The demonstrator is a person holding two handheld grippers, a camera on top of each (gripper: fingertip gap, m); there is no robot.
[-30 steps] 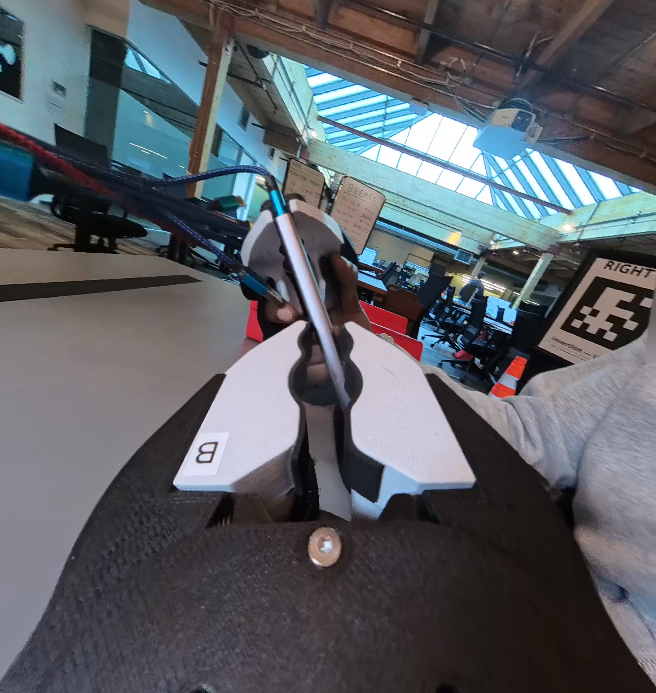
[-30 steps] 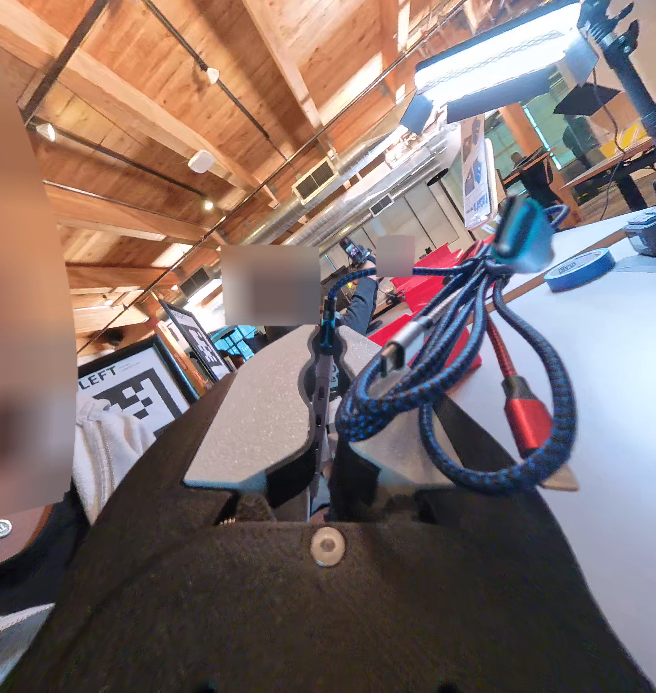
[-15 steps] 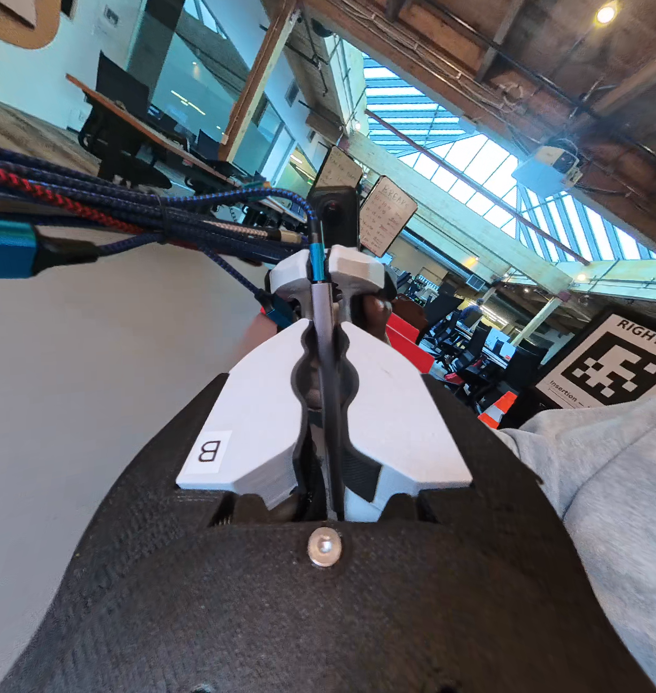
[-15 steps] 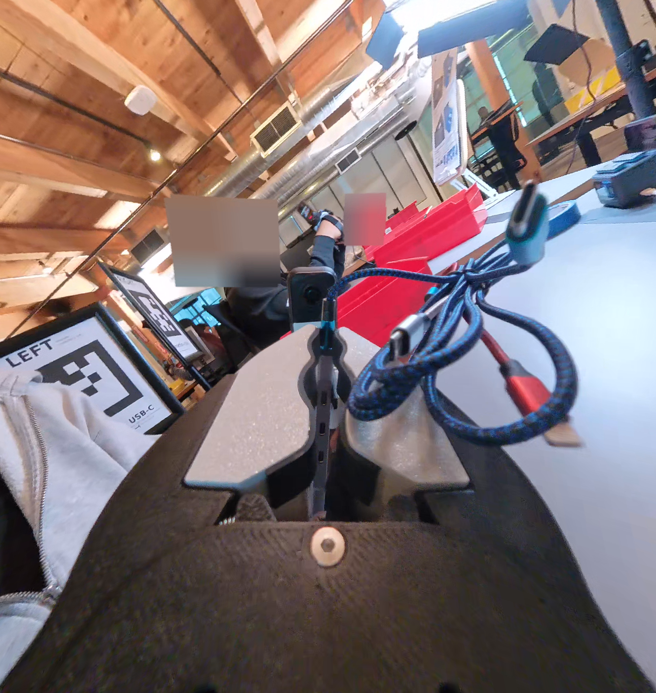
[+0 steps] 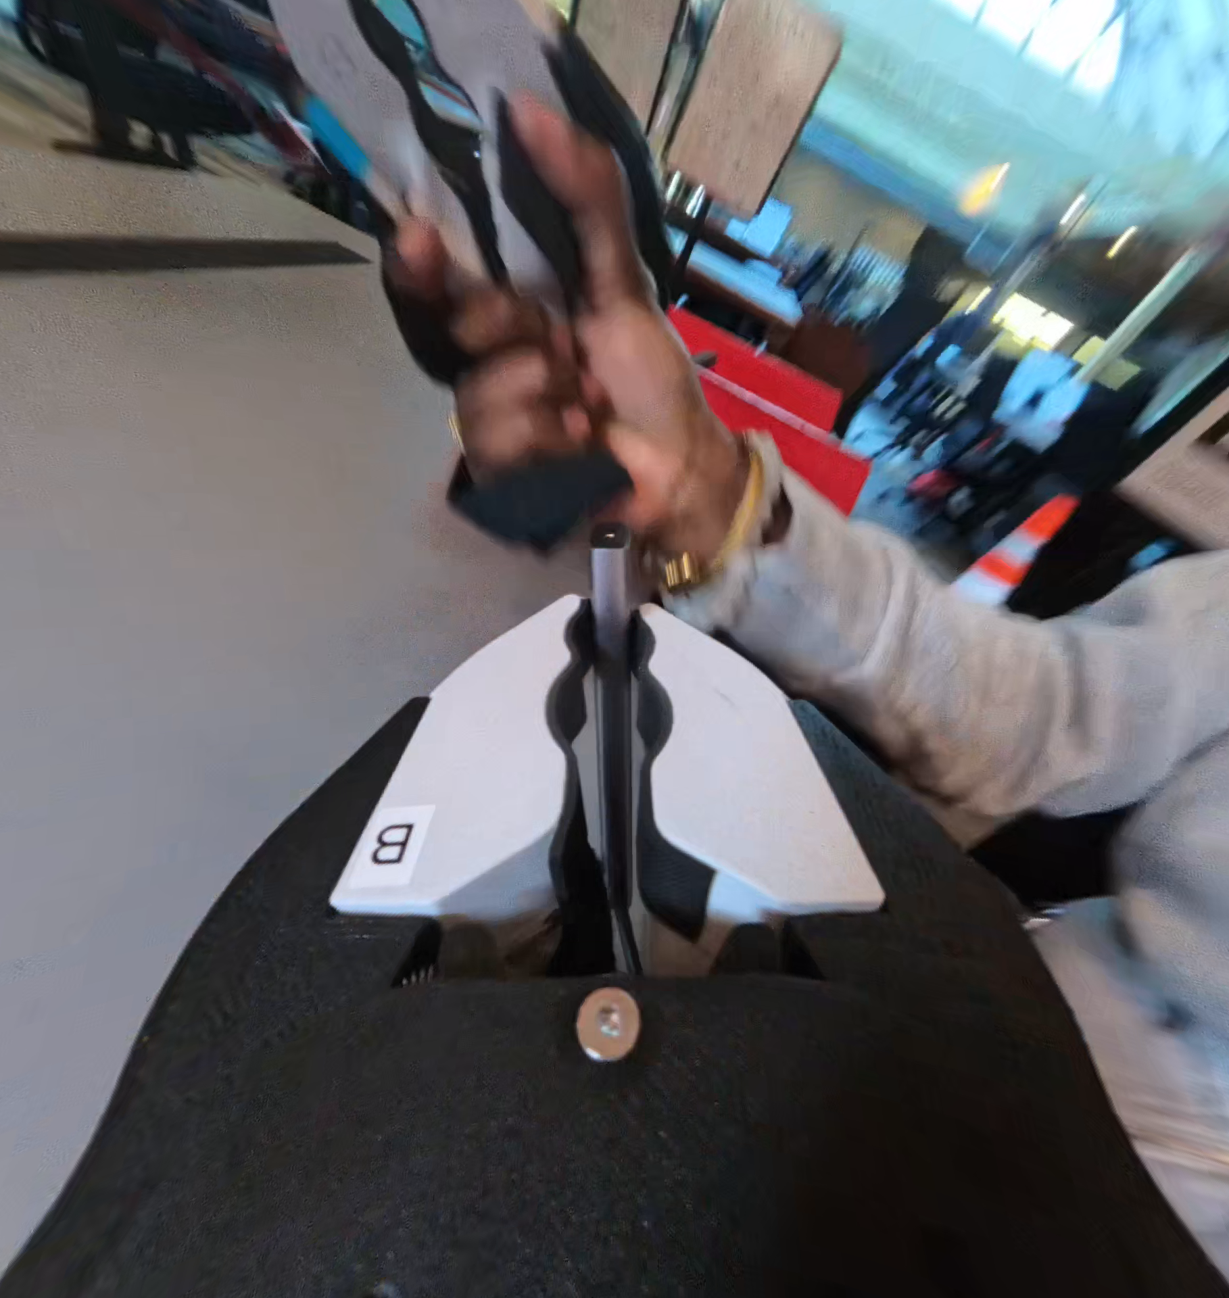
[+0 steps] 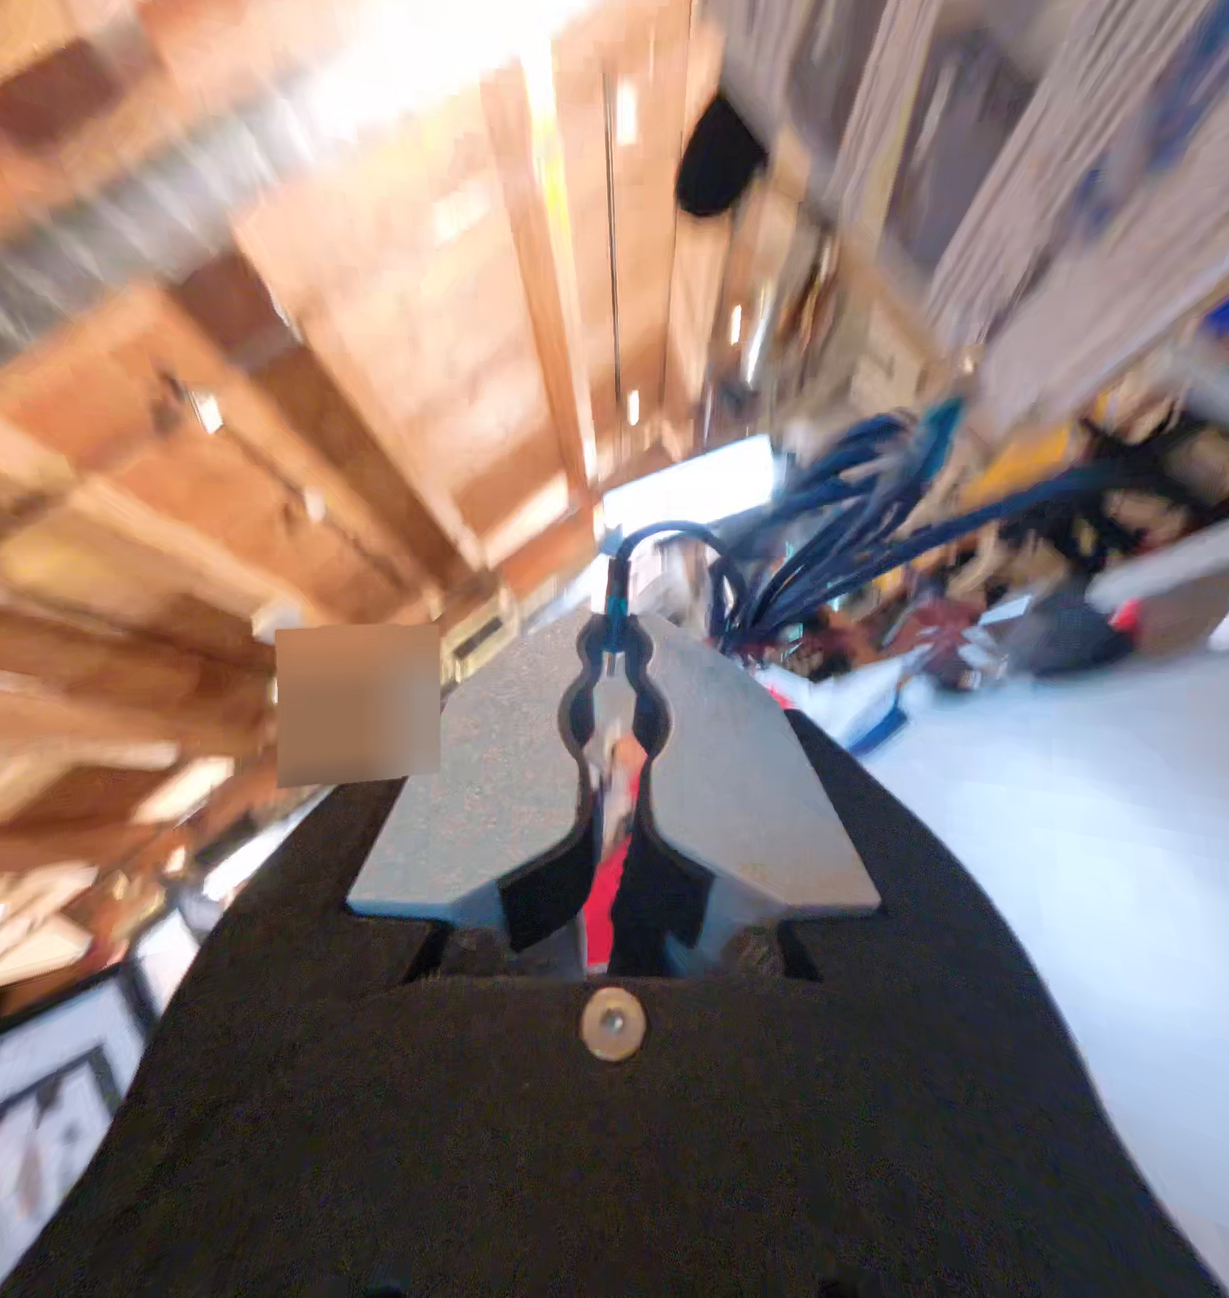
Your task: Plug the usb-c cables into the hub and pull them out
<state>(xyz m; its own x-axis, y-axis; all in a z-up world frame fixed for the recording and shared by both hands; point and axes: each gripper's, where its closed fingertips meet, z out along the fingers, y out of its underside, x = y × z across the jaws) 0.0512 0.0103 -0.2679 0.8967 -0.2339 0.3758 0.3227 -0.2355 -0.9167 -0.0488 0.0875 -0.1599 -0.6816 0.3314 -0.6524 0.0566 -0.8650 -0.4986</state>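
both tongs are clamped: the left gripper (image 5: 610, 618) has its jaws closed on the grey hub (image 5: 610, 576), which stands edge-on between them with its free end sticking out toward 12 o'clock, one port visible on that end and nothing plugged into it. the right gripper (image 6: 615, 625) is pinched on a blue usb-c plug (image 6: 615, 597) at its very tips, the cable (image 6: 668, 530) arcing off toward 2 o'clock into a blurred bundle of blue cables (image 6: 871, 484).

in the left wrist view the right gripper sits at 11 o'clock above the hub, well apart from it, held by the person's hand (image 5: 597, 365), all smeared by motion. a grey sleeve (image 5: 949, 688) runs off to 3 o'clock over the pale table (image 5: 141, 562).

judging from this, the plug looks freshly out and the pair separated. risks from here: the tip-only pinch could let the plug twist or slip, and the swinging bundle could drag on it or snag the hub. the shallow hold on the hub may let it pivot on the next insertion.
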